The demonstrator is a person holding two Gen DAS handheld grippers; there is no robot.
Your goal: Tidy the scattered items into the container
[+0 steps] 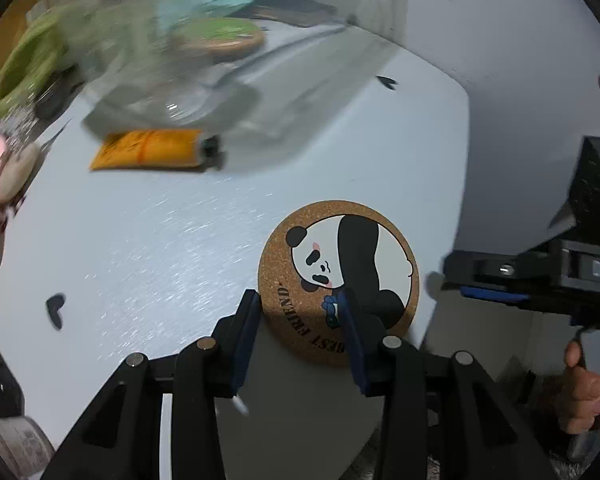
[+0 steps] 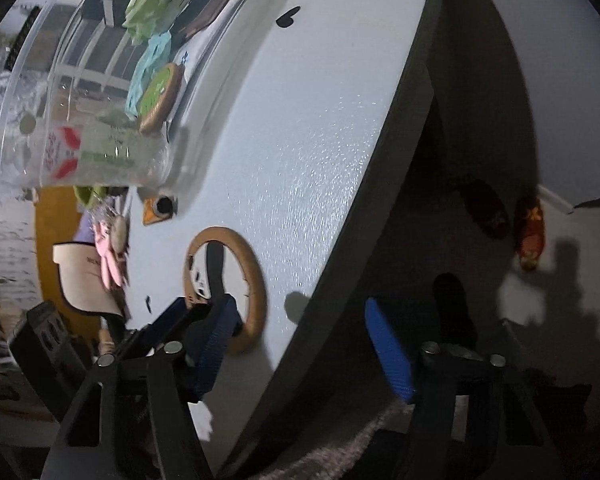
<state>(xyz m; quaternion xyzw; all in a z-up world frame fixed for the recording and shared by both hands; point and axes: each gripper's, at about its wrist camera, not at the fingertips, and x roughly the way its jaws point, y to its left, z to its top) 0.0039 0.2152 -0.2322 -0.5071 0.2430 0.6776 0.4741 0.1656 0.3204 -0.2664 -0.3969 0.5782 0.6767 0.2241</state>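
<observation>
Cork with a panda print, the coaster [image 1: 338, 280] lies flat on the white table [image 1: 148, 248] close to its near edge, and the left gripper [image 1: 300, 320] has its blue pads set on either side of the coaster's near rim; they look to be pinching it, so the step in hand seems to be the pick-up of this coaster. The clear plastic container [image 1: 204, 60], already holding a green-faced coaster [image 1: 220, 38] and some green and teal pieces, stands well beyond the panda coaster, farther in on the table. The next move likely calls for a firm hold, a lift off the surface and a carry over the container's rim. An orange tube [image 1: 148, 154] lies between the panda coaster and the container, just at the container's base, and may need clearing too. The right gripper [image 2: 300, 344] hangs off the table edge beside the coaster, jaws apart and empty.
</observation>
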